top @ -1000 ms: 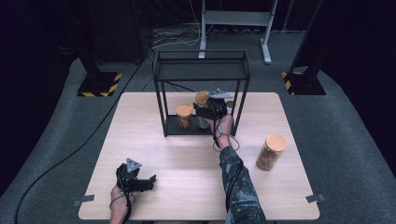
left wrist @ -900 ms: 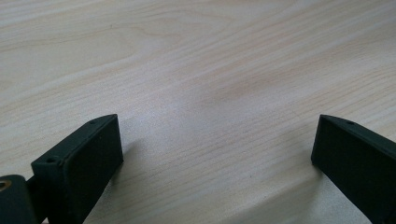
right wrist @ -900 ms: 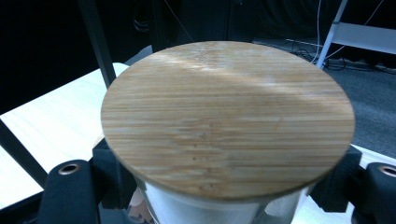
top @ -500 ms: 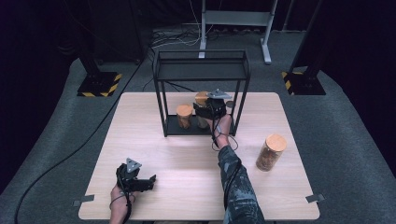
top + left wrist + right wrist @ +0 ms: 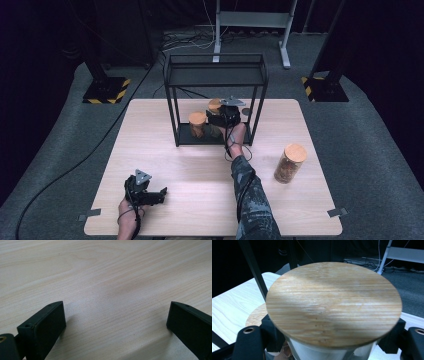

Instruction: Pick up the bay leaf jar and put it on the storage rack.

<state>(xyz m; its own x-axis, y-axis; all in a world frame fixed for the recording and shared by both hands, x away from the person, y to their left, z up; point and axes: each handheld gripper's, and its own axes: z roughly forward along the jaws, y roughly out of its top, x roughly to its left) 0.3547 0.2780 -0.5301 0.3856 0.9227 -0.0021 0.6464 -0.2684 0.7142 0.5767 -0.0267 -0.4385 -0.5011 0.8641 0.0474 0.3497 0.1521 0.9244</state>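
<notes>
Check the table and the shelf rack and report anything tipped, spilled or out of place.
Nothing stands out. One jar stands upright on the rack's bottom shelf, the right gripper holds a second jar upright beside it, and a third jar stands upright on the table. No spills.

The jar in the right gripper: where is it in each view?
High view: jar held by the right gripper inside the black rack, upper centre.
Left gripper view: not in it.
Right gripper view: its bamboo lid centre, between the jaws.
Shared landmark: the table.
</notes>
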